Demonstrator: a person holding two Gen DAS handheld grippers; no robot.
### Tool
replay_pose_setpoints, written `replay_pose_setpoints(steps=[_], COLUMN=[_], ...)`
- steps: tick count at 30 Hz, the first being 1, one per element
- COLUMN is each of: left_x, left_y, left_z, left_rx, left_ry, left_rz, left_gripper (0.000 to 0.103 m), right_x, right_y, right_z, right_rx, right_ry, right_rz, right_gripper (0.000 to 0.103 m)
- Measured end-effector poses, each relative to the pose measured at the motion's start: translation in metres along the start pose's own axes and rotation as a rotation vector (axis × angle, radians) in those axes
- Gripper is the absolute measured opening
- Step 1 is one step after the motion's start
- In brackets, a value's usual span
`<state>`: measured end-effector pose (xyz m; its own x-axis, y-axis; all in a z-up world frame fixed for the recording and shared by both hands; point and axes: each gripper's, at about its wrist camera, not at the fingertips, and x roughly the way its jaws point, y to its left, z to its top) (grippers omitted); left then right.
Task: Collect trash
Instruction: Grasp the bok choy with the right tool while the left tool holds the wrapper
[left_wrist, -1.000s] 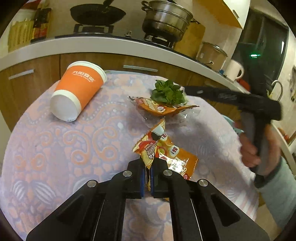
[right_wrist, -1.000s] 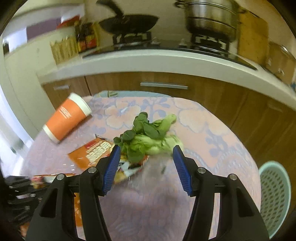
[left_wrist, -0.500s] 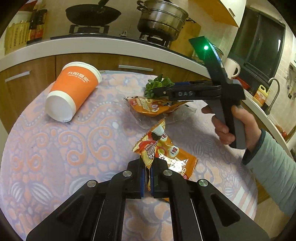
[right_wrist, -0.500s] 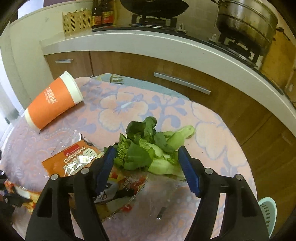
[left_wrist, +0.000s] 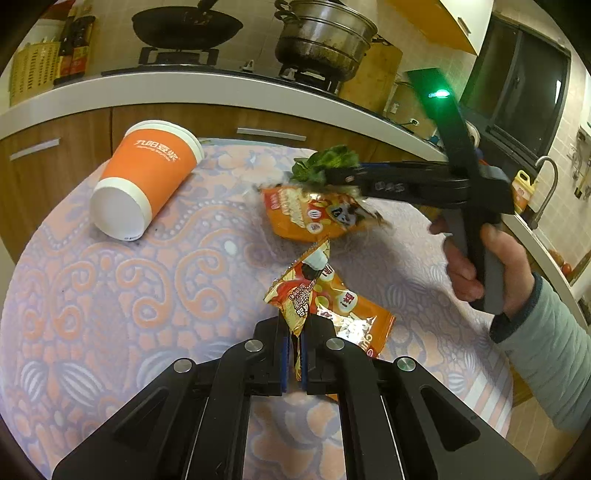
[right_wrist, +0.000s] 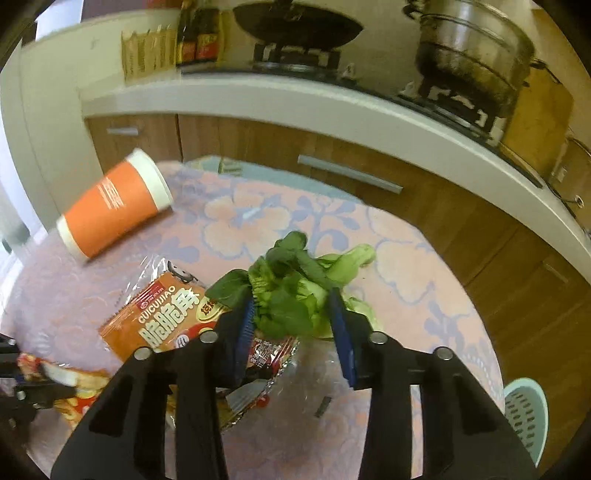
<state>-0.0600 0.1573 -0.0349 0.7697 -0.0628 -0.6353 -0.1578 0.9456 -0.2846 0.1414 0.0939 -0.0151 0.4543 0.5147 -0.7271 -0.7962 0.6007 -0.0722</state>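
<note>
My left gripper (left_wrist: 293, 343) is shut on an orange snack wrapper (left_wrist: 306, 295) that lies partly on the patterned tablecloth. A second orange wrapper (left_wrist: 314, 216) lies beyond it, also in the right wrist view (right_wrist: 162, 317). A bunch of green leafy vegetable (right_wrist: 291, 291) sits at its far side, also in the left wrist view (left_wrist: 325, 164). My right gripper (right_wrist: 295, 317) has its jaws on both sides of the greens, closing in on them; it shows from the side in the left wrist view (left_wrist: 343, 177). An orange paper cup (left_wrist: 144, 181) lies on its side at the far left.
A pale green basket (right_wrist: 524, 417) stands on the floor past the table's right edge. Behind the table (left_wrist: 110, 295) runs a wooden cabinet with a white counter (left_wrist: 221, 88), a wok and a steel pot. The table's front edge is near my left gripper.
My right gripper has moved down over the greens and its jaws have narrowed around them. The second wrapper has shifted and lifted a little. My left gripper still holds its wrapper, unmoved.
</note>
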Motion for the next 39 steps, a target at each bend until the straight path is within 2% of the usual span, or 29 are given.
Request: replay_pose_setpoints(steps=[5,12,15,17,20,22,23,25,27,29,33,37,38,39], left_x=[-0.001,-0.003,-0.003,-0.003,-0.003,-0.003,-0.003,-0.003,-0.002,-0.002,-0.001,0.0,0.001,0.0], left_y=[0.001,0.0,0.0,0.0,0.0,0.0,0.0,0.0,-0.001,-0.001,-0.001,0.0,0.001,0.002], left_z=[-0.001,-0.002,-0.002,-0.003,-0.002,-0.003,-0.003,-0.003,-0.003,-0.003,-0.002,-0.002,-0.002,-0.002], left_rx=[-0.006,-0.006,-0.007,-0.007,-0.007,-0.01,-0.011,-0.014,-0.015,-0.013,-0.012,-0.015,-0.02,-0.028], left_ry=[-0.005,-0.005,-0.004,-0.005,-0.005,-0.003,-0.001,0.001,0.005,0.006,0.008,0.012,0.014,0.015], left_rz=[-0.006,-0.004,-0.005,-0.005,-0.004,-0.002,-0.001,0.003,0.007,0.008,0.004,0.005,0.002,0.0], left_gripper=[0.002,0.002,0.002,0.002,0.002,0.002,0.002,0.002,0.003,0.003,0.003,0.003,0.003,0.003], right_x=[-0.039,-0.11,-0.134,-0.132,-0.108,-0.09,-0.086,-0.077,-0.073,-0.073,-0.069,-0.055,-0.051,-0.046], right_y=[-0.013,-0.027,-0.031,-0.034,-0.044,-0.051,-0.054,-0.06,-0.064,-0.065,-0.061,-0.044,-0.041,-0.037], right_z=[-0.004,-0.024,-0.034,-0.038,-0.047,-0.053,-0.052,-0.051,-0.051,-0.054,-0.067,-0.078,-0.081,-0.084], right_rx=[0.039,0.123,0.153,0.185,0.284,0.352,0.368,0.407,0.415,0.38,0.319,0.237,0.229,0.216], right_ry=[-0.037,-0.075,-0.026,0.064,0.208,0.255,0.239,0.231,0.199,0.179,0.174,0.187,0.187,0.192], right_rz=[-0.032,-0.019,0.011,0.028,0.115,0.14,0.151,0.203,0.205,0.177,0.211,0.141,0.127,0.115], right_gripper=[0.016,0.015,0.015,0.016,0.016,0.016,0.019,0.033,0.066,0.066,0.066,0.065,0.06,0.051])
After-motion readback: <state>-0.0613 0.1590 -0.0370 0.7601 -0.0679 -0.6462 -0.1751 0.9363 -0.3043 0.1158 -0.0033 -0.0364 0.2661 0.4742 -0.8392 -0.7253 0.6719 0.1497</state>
